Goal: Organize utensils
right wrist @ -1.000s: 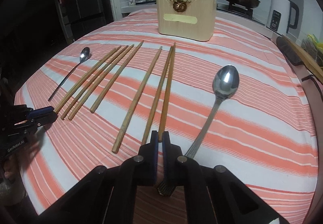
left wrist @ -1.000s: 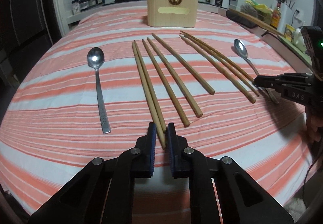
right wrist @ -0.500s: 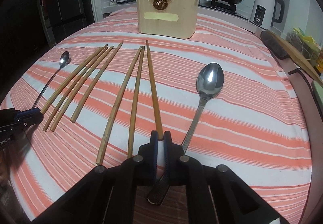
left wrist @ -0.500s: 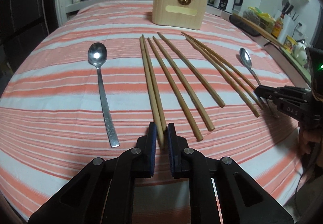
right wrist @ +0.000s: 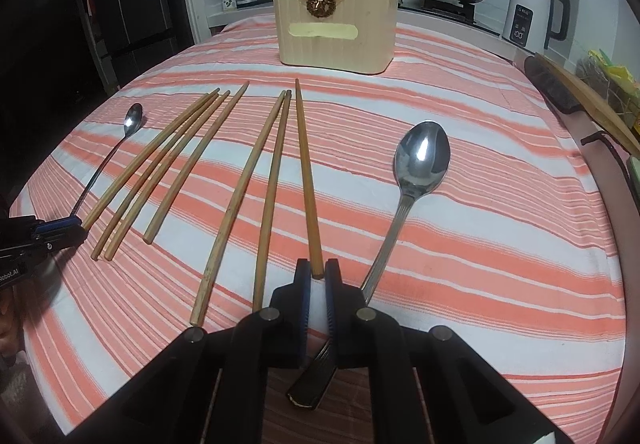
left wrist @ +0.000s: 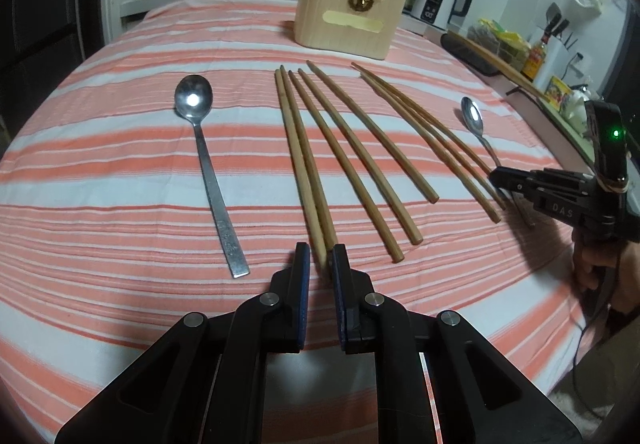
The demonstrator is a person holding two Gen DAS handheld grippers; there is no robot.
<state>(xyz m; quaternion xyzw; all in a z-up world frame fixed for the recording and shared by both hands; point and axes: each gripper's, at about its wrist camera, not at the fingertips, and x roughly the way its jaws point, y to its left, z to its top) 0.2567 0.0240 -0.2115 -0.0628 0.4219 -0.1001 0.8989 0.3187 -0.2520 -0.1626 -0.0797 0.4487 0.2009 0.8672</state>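
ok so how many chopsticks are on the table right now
7, all on the striped cloth between the two spoons: a touching pair by the left gripper, two single ones beside it, and three near the right gripper. None looks hidden.

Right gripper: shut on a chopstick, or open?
Shut on it. In the right wrist view, the right gripper has its blue pads pressed against the near end of one chopstick, which sits between them.
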